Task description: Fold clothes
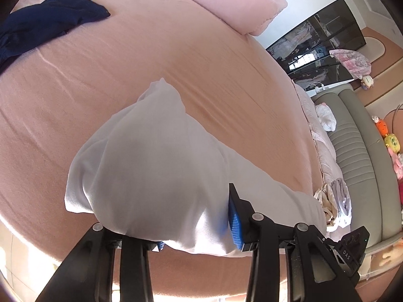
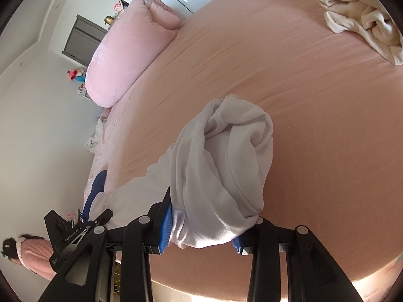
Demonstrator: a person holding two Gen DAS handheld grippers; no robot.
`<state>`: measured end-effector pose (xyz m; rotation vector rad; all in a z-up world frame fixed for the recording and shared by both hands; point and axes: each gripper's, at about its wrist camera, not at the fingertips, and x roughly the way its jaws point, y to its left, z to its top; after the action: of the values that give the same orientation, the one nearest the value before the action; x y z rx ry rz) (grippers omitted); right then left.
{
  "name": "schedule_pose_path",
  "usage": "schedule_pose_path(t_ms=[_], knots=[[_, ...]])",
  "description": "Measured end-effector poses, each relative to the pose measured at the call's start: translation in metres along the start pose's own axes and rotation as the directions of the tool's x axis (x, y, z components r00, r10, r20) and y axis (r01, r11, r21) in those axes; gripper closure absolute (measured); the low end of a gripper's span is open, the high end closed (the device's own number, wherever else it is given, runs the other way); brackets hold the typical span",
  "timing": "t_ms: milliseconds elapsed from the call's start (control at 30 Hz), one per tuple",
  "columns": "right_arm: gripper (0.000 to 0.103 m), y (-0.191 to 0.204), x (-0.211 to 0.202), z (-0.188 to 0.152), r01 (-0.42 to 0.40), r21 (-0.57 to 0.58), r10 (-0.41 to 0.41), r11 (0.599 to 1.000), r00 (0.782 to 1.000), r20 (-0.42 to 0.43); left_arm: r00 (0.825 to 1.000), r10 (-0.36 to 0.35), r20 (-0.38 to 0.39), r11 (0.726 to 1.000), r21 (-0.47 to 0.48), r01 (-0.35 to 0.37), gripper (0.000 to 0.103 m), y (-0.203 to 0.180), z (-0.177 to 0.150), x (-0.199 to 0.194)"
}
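Left gripper [image 1: 199,229]: its two fingers stand fairly wide apart with the white garment [image 1: 151,156] bunched between the blue pads [image 1: 235,222]. Cloth fills the gap and drapes over the left finger; whether the pads actually clamp it cannot be told.

Right gripper [image 2: 201,236]: same condition. The white garment [image 2: 221,166] hangs bundled between its blue pads [image 2: 165,229], fingers well apart, and a firm pinch cannot be confirmed.

The garment is raised above the pink bed sheet [image 1: 126,75] and spans from one gripper to the other, with loose folds hanging toward the mattress.

Other items on the bed: a dark blue garment [image 1: 42,25] lying crumpled near the far left, a pink quilt [image 1: 226,0] rolled along the far edge, and a cream cloth [image 2: 362,17] heaped at the far right in the right wrist view.

Writing: the right gripper's body [image 1: 350,249], seen from the left wrist view, bears "DAS". The left gripper's body [image 2: 70,229], seen from the right wrist view, reads "GenRobot.AI"; the smaller print below it is illegible.
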<state>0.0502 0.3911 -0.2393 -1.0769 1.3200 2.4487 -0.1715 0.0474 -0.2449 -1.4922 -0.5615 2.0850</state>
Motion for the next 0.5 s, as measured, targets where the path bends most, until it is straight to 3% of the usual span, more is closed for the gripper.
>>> schedule_pose_path(t_ms=[100, 167, 233, 367, 500], knots=[[0.042, -0.009, -0.003, 0.002, 0.004, 0.032, -0.003, 0.999, 1.0, -0.026, 0.997, -0.036, -0.07, 0.997, -0.076, 0.03, 0.041, 0.005, 0.006, 0.0], [0.04, -0.014, -0.009, 0.004, 0.012, 0.036, -0.011, 0.999, 0.999, -0.031, 0.997, -0.029, -0.077, 0.997, -0.069, 0.024, 0.032, 0.002, 0.006, -0.008], [0.031, -0.013, -0.018, 0.007, 0.067, -0.001, -0.067, 0.998, 0.998, -0.005, 0.998, 0.02, -0.06, 1.0, -0.019, -0.021, 0.031, -0.004, 0.006, -0.017], [0.03, -0.014, -0.036, 0.015, 0.21, -0.09, -0.205, 0.974, 0.977, 0.067, 0.991, 0.125, -0.048, 0.99, 0.067, -0.122, 0.03, -0.013, 0.005, -0.026], [0.03, -0.008, -0.039, 0.014, 0.281, -0.18, -0.27, 0.943, 0.959, 0.084, 0.977, 0.205, -0.05, 0.974, 0.111, -0.199, 0.03, -0.018, -0.002, -0.028]])
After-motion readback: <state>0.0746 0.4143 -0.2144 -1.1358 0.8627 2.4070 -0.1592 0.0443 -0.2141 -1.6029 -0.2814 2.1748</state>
